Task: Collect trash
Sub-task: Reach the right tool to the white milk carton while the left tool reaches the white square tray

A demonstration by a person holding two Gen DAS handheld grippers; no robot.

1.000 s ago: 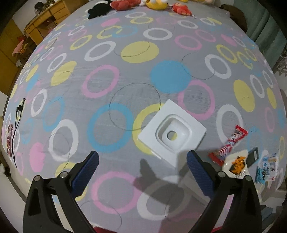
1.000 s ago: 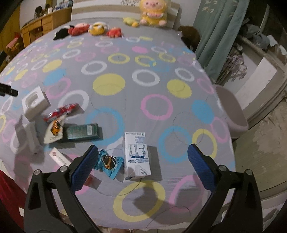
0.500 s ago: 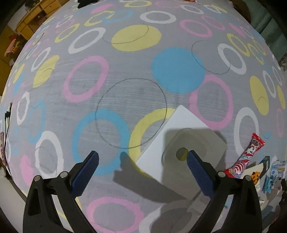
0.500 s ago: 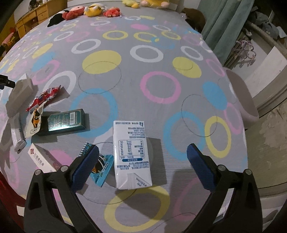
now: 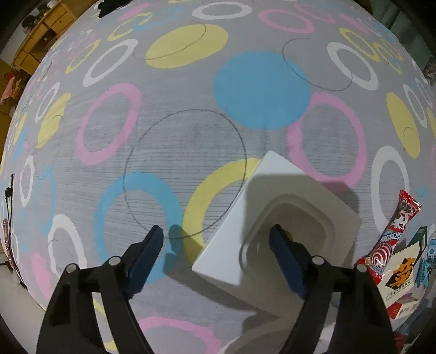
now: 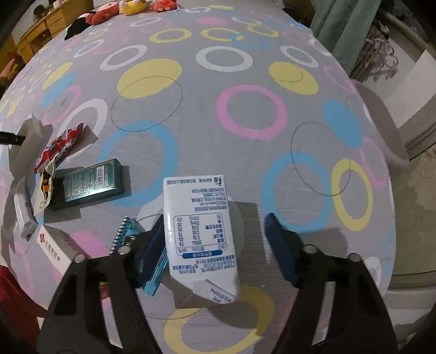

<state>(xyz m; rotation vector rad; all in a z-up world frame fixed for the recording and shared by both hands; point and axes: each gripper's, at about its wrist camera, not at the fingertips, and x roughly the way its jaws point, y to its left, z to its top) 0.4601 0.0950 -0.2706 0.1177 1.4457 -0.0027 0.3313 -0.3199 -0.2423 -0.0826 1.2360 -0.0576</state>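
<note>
A white square box point(image 5: 275, 223) with a round hole in its recessed top lies on the patterned bed cover. My left gripper point(image 5: 218, 239) is open, its right finger over the recess and its left finger beside the box's left edge. A white milk carton point(image 6: 199, 231) with blue print lies flat. My right gripper point(image 6: 215, 231) is open and straddles the carton, left finger close against its side. A red candy wrapper point(image 5: 395, 226), a teal box point(image 6: 90, 182) and a blue wrapper point(image 6: 136, 245) lie nearby.
A white and red box point(image 6: 54, 250) and a small white tube point(image 6: 23, 215) lie at the bed's near left edge. Plush toys point(image 6: 130, 5) sit at the far end. A wooden desk point(image 5: 41, 35) stands far left, curtains point(image 6: 340, 27) far right.
Both grippers have come down and forward. The left now reaches over the white square box; the right now straddles the milk carton. Both stay open.
</note>
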